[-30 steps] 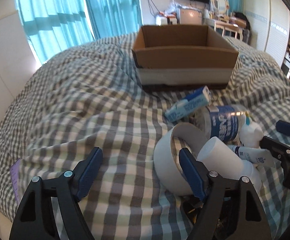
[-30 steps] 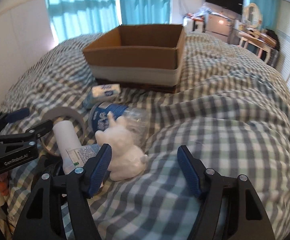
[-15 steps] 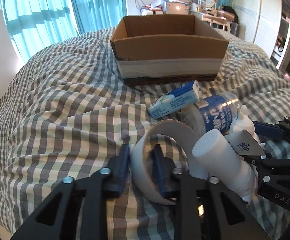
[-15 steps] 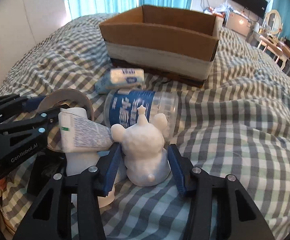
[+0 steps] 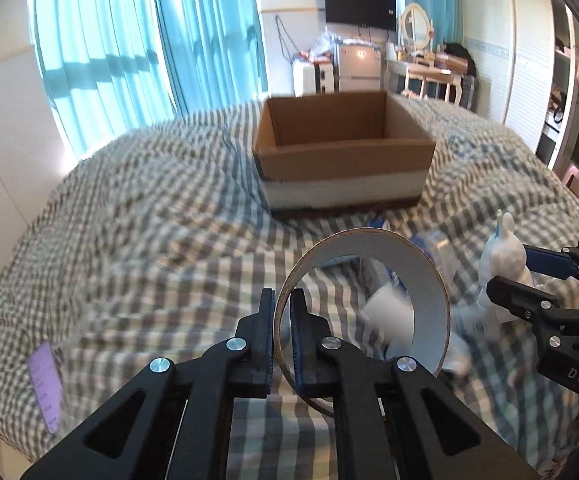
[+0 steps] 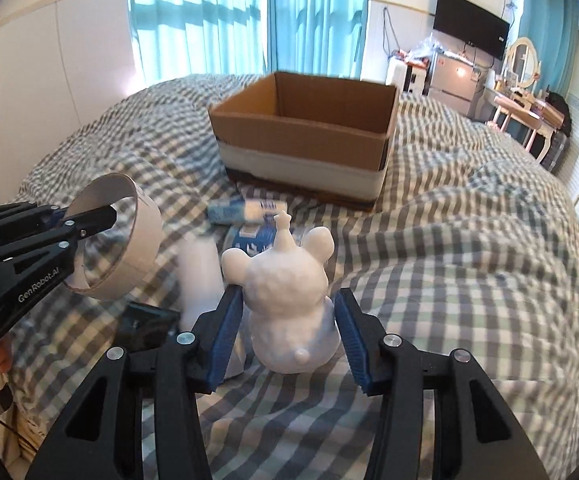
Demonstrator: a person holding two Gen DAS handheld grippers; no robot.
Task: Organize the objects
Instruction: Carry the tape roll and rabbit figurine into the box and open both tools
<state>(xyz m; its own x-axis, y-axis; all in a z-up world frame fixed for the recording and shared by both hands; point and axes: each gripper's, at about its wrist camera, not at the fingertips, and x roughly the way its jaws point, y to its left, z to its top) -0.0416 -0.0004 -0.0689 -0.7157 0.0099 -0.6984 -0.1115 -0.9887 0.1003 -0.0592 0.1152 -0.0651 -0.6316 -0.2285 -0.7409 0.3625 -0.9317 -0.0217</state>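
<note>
my left tongs (image 5: 282, 332) sit low in the middle of the left view, one finger inside the tape ring (image 5: 363, 308) and one outside its wall. through the ring, behind it, lies a bottle (image 5: 389, 320). far ahead on the bed (image 5: 129, 220) stands the open box (image 5: 343, 156). to the right of the ring is the bear figure (image 6: 287, 300), between the fingers of my right tongs (image 6: 287, 336). in the right view a small packet (image 6: 245, 211) lies on the bed between the bear figure and the box, just before the box. a paper slip (image 5: 45, 384) lies on the bed at far left.
</note>
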